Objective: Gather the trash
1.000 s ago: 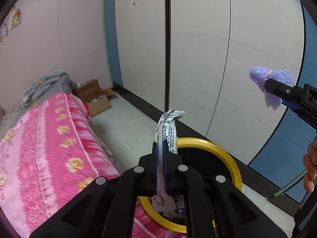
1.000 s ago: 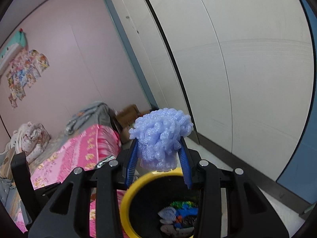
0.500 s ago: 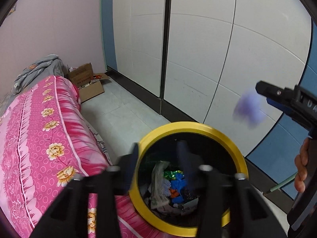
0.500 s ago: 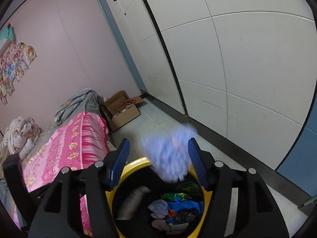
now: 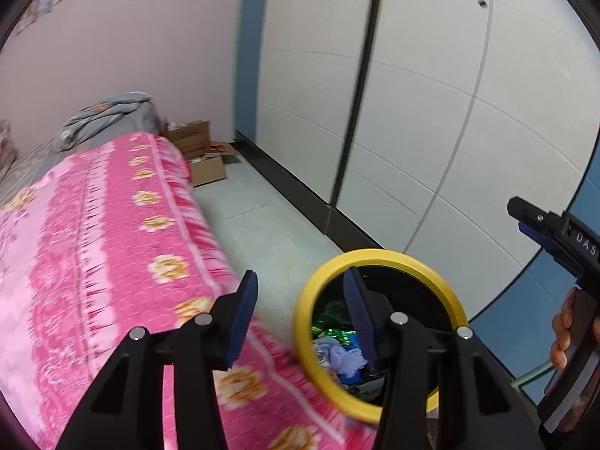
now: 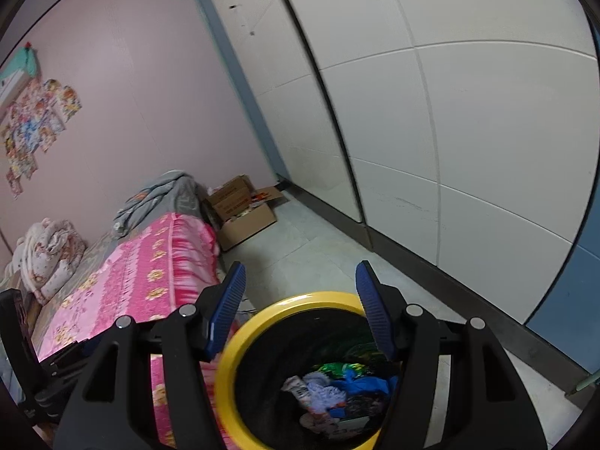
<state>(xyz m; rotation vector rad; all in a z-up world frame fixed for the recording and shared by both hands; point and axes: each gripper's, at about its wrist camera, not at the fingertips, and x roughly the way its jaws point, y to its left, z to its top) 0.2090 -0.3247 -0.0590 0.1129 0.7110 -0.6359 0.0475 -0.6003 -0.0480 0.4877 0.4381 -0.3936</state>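
Both grippers emptied: left gripper dropped its wrapper, right gripper its purple foam wad, now among trash in the yellow-rimmed bin.

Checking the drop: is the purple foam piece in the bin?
In. The purple foam piece lies among wrappers inside the yellow-rimmed bin; both grippers' jaws stand empty.

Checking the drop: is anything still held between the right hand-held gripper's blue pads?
No: the right hand-held gripper is open and empty above the yellow-rimmed black bin.

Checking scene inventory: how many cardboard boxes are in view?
2, side by side on the floor past the bed's far end: the nearer open box and one behind it. More may be hidden.
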